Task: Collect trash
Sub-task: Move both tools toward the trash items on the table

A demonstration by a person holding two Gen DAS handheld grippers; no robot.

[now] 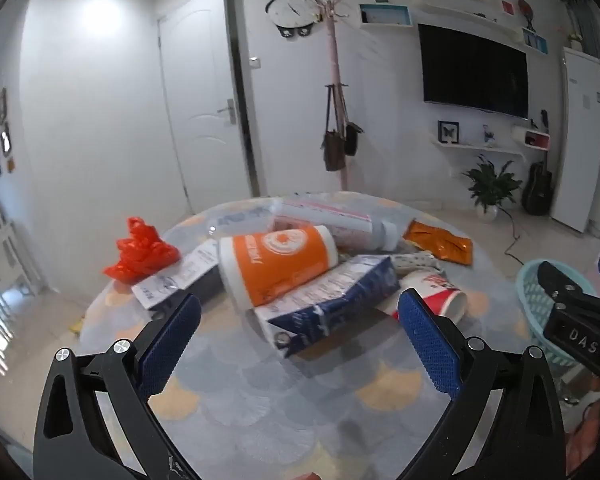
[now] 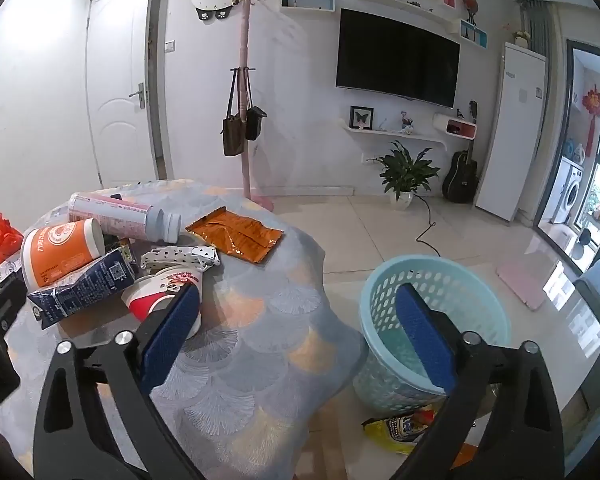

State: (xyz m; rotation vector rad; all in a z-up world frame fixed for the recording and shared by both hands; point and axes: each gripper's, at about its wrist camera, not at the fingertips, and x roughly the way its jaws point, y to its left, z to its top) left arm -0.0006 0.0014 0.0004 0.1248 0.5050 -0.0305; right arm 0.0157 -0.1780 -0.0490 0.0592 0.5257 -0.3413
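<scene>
While both grippers gape empty, left gripper (image 1: 300, 332) faces carton (image 1: 332, 300); orange cup (image 1: 276, 264) atop carton may roll; right gripper (image 2: 298, 328) idle.

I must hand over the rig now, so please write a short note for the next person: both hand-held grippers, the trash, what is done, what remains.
Left hand-held gripper: open, empty, aimed at the pile on the table.
Right hand-held gripper: open, empty, between the table edge and the blue basket.
On the table: orange cup, blue carton, red-and-white cup, pink bottle, orange foil packet, red plastic bag.
Done: nothing visible in the basket; a yellow wrapper lies on the floor beside it.
Left: all of it.
</scene>
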